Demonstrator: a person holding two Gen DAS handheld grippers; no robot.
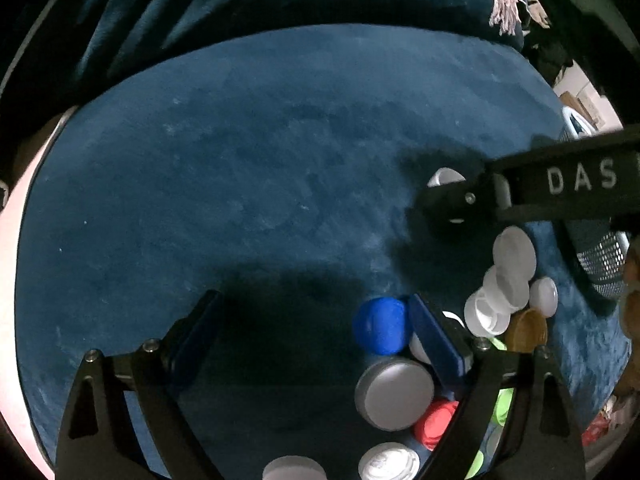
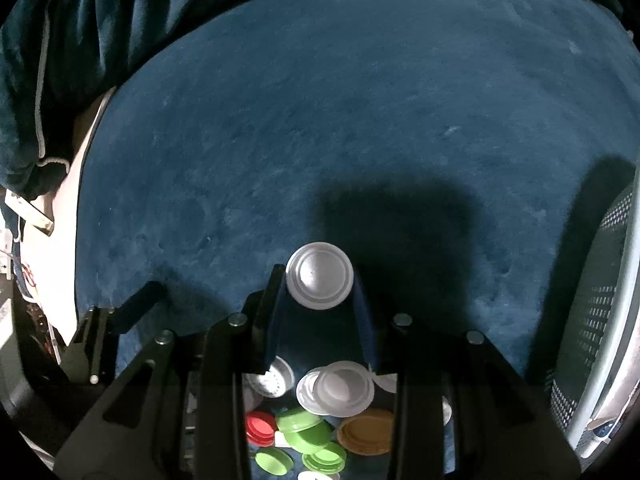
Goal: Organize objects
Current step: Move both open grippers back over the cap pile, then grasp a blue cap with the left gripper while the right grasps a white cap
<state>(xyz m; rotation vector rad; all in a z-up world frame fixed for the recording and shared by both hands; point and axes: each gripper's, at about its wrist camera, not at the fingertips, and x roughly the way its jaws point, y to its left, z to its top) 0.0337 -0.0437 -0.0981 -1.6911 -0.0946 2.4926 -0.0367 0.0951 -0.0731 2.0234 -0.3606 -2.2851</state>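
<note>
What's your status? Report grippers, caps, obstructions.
Right gripper shut on round white plastic cap. Left gripper open, empty, round blue plastic cap beside its finger. Nothing blocking on blue velvet surface.

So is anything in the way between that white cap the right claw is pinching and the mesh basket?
Nothing visible blocks it. The right gripper is shut on the white cap, and only bare blue cloth lies between it and the mesh basket at the right edge. The pile of other caps sits behind the fingers, off that path.
</note>
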